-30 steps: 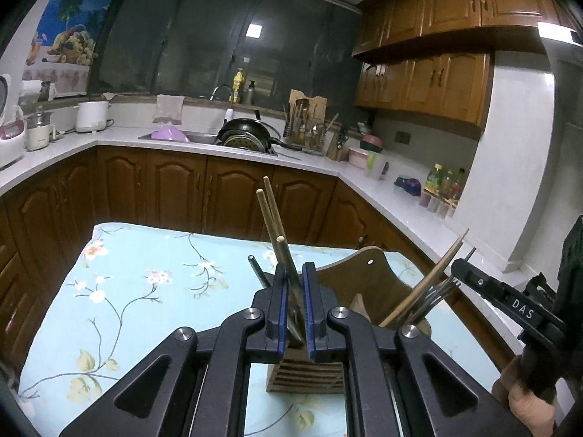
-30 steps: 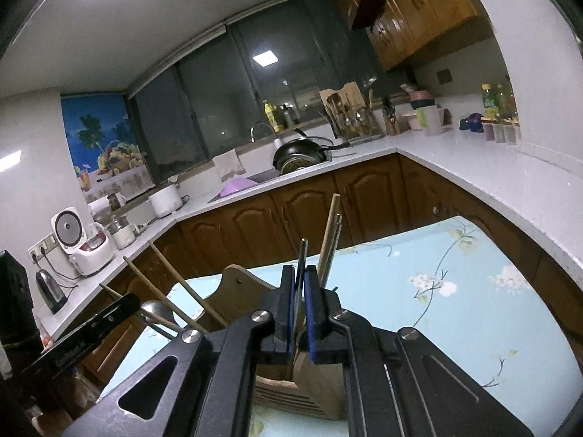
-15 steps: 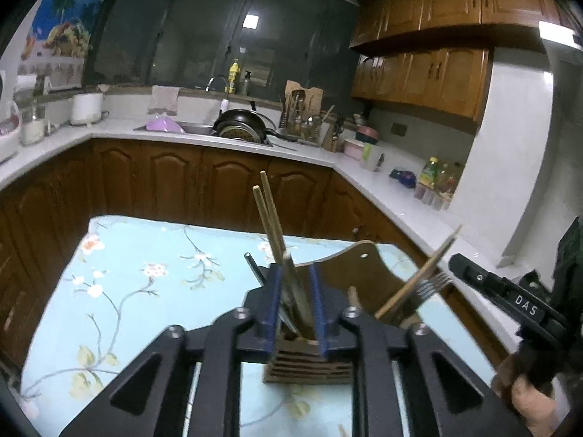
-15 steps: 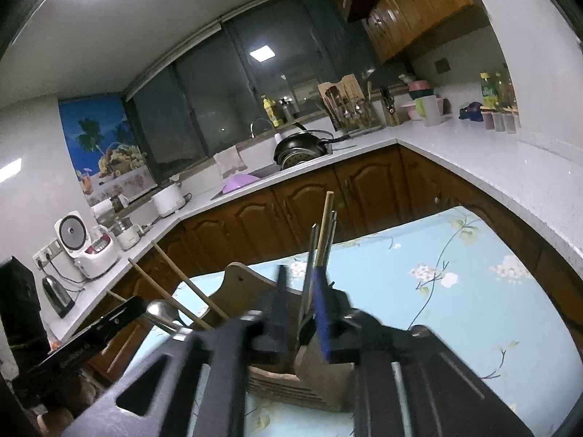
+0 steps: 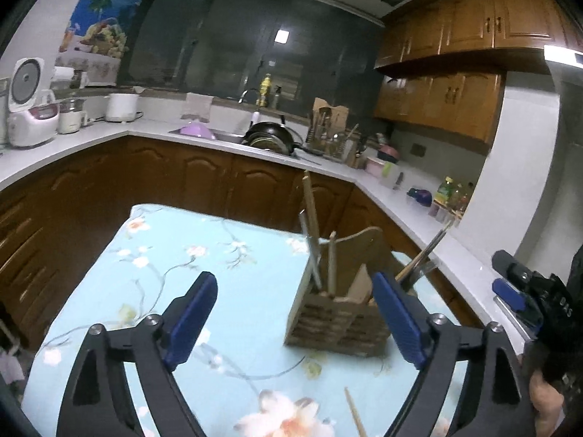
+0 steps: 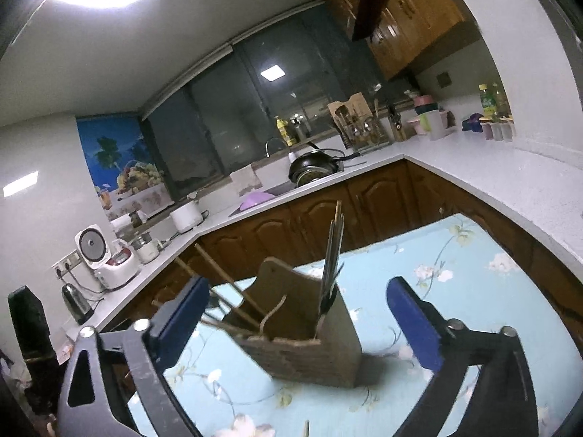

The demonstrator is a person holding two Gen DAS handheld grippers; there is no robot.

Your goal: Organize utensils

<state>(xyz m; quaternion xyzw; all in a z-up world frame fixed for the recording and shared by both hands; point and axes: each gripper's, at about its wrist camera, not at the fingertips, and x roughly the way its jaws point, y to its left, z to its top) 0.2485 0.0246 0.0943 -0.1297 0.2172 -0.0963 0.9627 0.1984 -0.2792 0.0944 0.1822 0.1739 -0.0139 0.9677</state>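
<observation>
A wooden utensil holder [image 5: 337, 322] stands on the floral blue tablecloth [image 5: 204, 266]. Chopsticks [image 5: 310, 215] and a metal utensil stand upright in its left slot; more chopsticks [image 5: 424, 255] lean out to the right. My left gripper [image 5: 295, 322] is open and empty, jaws wide apart just before the holder. In the right wrist view the holder [image 6: 309, 346] holds upright utensils [image 6: 333, 251] and chopsticks [image 6: 218, 273] leaning left. My right gripper [image 6: 297, 322] is open and empty, facing the holder. It shows at the left wrist view's right edge [image 5: 524, 291].
A loose chopstick [image 5: 355, 415] lies on the cloth near my left gripper. Brown cabinets and a white countertop [image 5: 408, 204] wrap around the table, with a sink, a black pan [image 5: 271, 138], a rice cooker [image 5: 31, 109] and bottles on it.
Both grippers have opened wide and let go of the utensils, which now stand in the holder. Both have pulled back a little from the holder.
</observation>
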